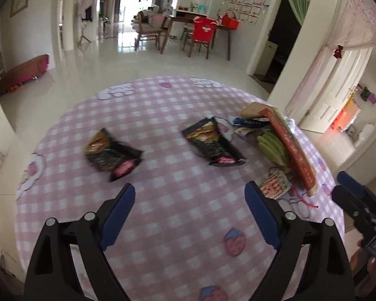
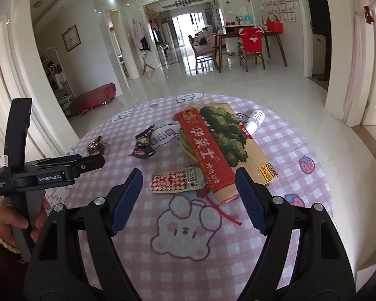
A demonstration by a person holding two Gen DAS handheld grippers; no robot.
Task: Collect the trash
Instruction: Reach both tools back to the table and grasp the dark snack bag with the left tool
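L gripper wide, empty, R gripper wide, empty, white bottle clear only in R view, bananas only L

tablecloth: I see soft pink checked cloth, matt
snack wrappers: shiny black plastic, crinkled
paper bag: brown paper, dull
my gripper fingers: black plastic with ribbed blue pads
floor: smooth, glossy tiles
chairs: brown wood
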